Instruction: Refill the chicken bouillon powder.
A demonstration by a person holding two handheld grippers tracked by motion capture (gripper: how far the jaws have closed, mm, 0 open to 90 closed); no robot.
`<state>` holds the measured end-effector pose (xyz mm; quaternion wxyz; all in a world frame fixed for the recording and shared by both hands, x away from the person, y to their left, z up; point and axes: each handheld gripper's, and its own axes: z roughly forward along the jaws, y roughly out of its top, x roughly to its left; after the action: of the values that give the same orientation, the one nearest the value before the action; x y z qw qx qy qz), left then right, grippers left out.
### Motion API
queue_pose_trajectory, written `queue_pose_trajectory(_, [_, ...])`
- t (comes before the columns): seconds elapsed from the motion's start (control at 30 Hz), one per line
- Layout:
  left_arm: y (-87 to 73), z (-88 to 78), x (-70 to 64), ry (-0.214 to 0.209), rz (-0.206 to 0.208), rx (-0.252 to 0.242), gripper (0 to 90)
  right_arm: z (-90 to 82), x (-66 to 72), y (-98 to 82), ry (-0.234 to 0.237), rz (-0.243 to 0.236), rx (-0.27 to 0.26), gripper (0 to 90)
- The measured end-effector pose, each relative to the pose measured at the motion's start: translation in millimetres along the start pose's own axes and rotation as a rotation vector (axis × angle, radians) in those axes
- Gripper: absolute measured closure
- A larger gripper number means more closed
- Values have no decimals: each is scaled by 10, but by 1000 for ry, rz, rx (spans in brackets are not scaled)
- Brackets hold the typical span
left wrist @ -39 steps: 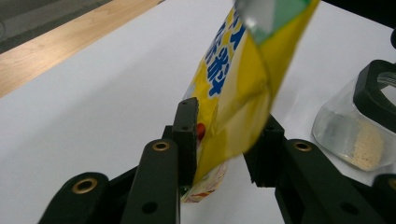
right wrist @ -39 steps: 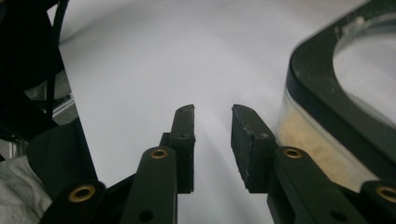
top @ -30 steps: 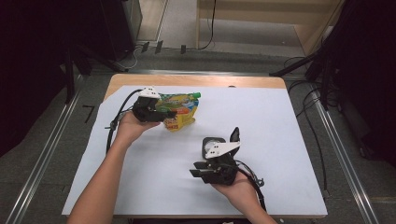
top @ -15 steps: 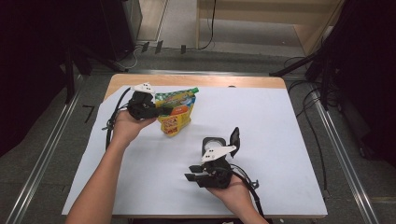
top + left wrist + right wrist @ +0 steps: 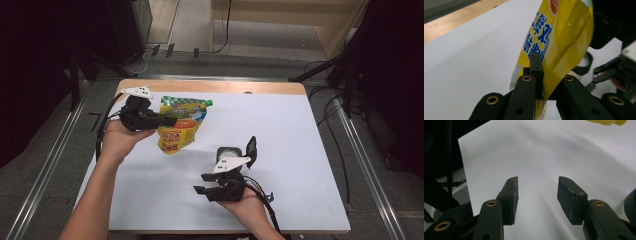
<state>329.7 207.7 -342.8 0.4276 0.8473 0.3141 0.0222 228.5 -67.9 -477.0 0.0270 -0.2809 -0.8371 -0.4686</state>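
A yellow stand-up pouch [image 5: 181,125] with a green cap and blue print hangs in the air over the back left of the white sheet, cap end up. My left gripper [image 5: 169,121] is shut on its side edge. In the left gripper view the pads [image 5: 535,72] pinch the pouch [image 5: 559,37] between them. My right gripper [image 5: 200,183] rests low near the front middle, pointing left. Its jaws have just been opening and nothing is between them. In the right gripper view, my right gripper [image 5: 537,195] stands over bare sheet, with a corner of the pouch [image 5: 606,122] at the top.
The white sheet [image 5: 300,150] covers a wooden table whose back edge [image 5: 225,87] shows. Cables [image 5: 335,130] trail off the right side, and metal rails [image 5: 372,180] run along both sides on the floor. The right gripper [image 5: 619,70] is beyond the pouch in the left gripper view.
The left gripper has closed on the pouch and lifted it off the sheet, so it now hangs. The right gripper stays put with its jaws wider.
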Motion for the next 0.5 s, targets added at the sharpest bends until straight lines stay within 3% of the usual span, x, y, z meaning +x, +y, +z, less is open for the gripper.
queue_pose_trajectory(0.07, [37,-69,-87,-7,-3,13,881,9,13,11,-5,-8,-7,545])
queue_pose_trajectory(0.2, [89,-202,-266,-16,-10,5,881,31,49,34,-16,-72,-22,547])
queue_pose_trajectory(0.4, [64,-272,-445,-53,-20,22,881,96,76,100,-31,-62,-16,544])
queue_pose_trajectory(0.5, [54,-290,-505,-59,-29,24,881,134,94,164,-62,-63,-40,553])
